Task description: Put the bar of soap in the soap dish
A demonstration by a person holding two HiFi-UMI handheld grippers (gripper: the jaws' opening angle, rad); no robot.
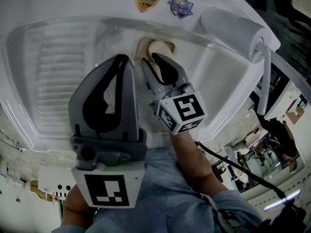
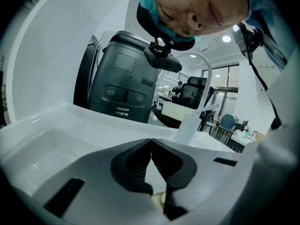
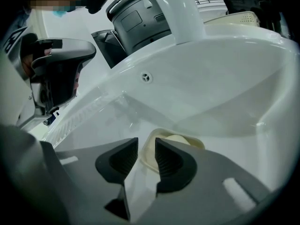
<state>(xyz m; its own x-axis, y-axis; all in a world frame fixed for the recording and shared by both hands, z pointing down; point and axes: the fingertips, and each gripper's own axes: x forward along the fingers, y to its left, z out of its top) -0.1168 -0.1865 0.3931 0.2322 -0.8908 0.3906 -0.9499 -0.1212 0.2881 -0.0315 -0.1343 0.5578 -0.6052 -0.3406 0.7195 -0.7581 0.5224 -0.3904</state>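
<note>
Soap bar point(image 3: 177, 138) sits in the soap dish point(image 3: 200, 144), with the right gripper point(image 3: 146, 145) open just in front of it.

The right gripper's jaws stand apart with nothing between the pads. They point steeply down at the near rim of the cream dish, which suits a release that is already done rather than a grip about to close. The pale soap lies inside the dish on the floor of the white sink point(image 1: 218, 76), beside the ribbed washboard slope point(image 1: 58, 67), so the task looks finished. The left gripper point(image 2: 150, 142) hangs closer to the person, its jaws closed tip to tip on nothing, probably kept idle and out of the way.
</note>
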